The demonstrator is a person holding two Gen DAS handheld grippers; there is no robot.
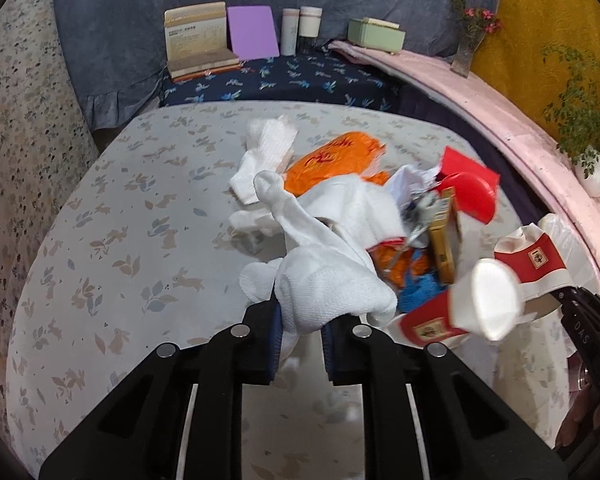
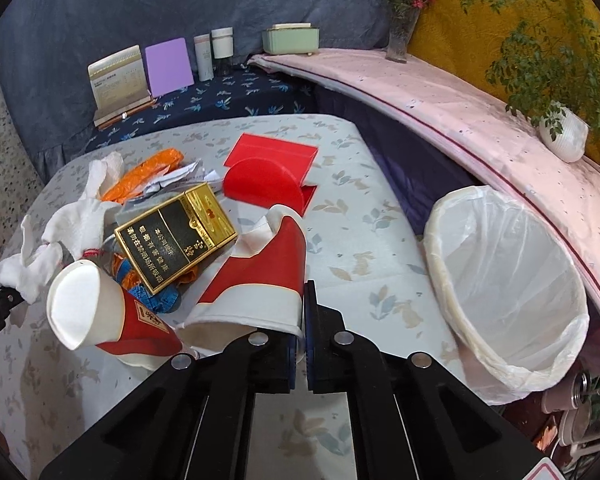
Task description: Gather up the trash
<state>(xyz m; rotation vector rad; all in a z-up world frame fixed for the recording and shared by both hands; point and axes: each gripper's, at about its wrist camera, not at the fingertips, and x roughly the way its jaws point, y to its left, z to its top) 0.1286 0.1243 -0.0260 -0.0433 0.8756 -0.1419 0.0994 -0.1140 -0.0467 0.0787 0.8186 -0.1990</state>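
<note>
Trash is being kept in a heap toward the middle of the table [image 1: 112,216], which is being covered by a pale cloth printed with rabbits and leaves. A crumpled white tissue [image 1: 324,292] is being clamped by the left gripper [image 1: 300,344] at the near side of the heap. A crushed red-and-white paper cup [image 2: 260,276] is being pinched at its rim by the right gripper [image 2: 302,344], whose jaws are nearly touching. A second paper cup [image 2: 100,312] is lying on its side just beside it, mouth toward the camera.

Between the two grippers the way is being crowded by a gold-and-black cigarette box [image 2: 176,240], an orange plastic bag [image 1: 336,160], blue netting [image 1: 416,292] and a red folded card box [image 2: 268,176].

A bin lined with a white bag [image 2: 508,280] is being shown off the table's right edge only in the right wrist view; the left wrist view is barely catching it behind the held cup.

Beyond the far edge, a dark floral shelf is carrying a calendar [image 1: 198,36], a purple board [image 1: 252,32], two bottles [image 1: 300,28] and a green box [image 1: 376,34]. A pink ledge [image 2: 440,96] is bearing a flower vase [image 2: 400,36] and a potted plant [image 2: 560,132].
</note>
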